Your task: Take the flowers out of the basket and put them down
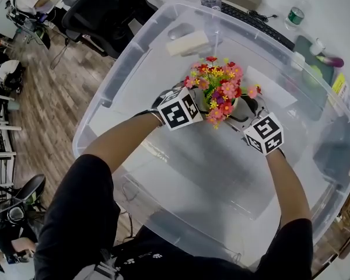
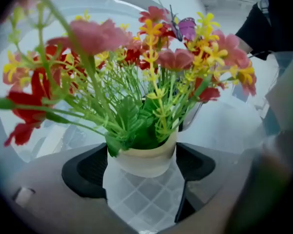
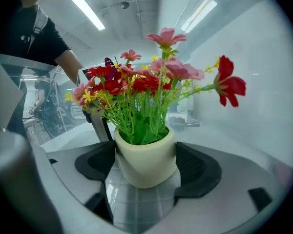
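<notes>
Right gripper view showed the right hand-held gripper clamped on the cream flower pot, left hand-held gripper spread around it; lifting upright seemed best.

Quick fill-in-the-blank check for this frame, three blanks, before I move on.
The flowers stand in a cream ___.
That container sits between the jaws of ___ the left gripper and the right gripper.
A ___ butterfly perches among the blooms.
Missing words: pot; both; purple.
</notes>
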Tool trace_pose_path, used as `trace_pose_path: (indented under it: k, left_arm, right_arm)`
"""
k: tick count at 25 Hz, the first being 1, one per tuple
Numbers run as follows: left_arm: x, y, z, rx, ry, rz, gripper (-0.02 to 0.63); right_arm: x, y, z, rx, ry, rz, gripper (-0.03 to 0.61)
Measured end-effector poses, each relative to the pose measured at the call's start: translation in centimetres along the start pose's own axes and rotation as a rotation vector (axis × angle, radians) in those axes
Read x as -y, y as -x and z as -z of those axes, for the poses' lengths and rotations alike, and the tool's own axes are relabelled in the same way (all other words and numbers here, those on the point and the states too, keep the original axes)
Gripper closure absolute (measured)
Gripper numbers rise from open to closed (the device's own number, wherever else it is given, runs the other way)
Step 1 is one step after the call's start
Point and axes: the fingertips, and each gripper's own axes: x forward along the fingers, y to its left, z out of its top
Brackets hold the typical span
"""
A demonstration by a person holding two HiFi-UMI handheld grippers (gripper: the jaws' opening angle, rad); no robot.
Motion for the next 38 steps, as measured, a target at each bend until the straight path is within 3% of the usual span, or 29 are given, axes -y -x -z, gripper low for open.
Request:
trace_pose_path:
  k: [3,12,38]
  left_arm:
    - [-0.1,-0.3,0.4,-0.017,-0.034,0.025,0.187]
    - [0.0,-0.8,0.1,0.025,0.026,0.009,0.167]
    - [1.3,-0.4,-1.7,0.026,0.054,0.011,0.169]
  right_arm:
    - [0.0,-0.1,-0.1,-0.004,0.007,-0.008,0.195]
    - [-0.1,-0.1,-0.1,-0.005,0.011,-0.004,0.193]
    - [-0.1,2.1,-0.5,0.016,-0.018,0.044,0.190]
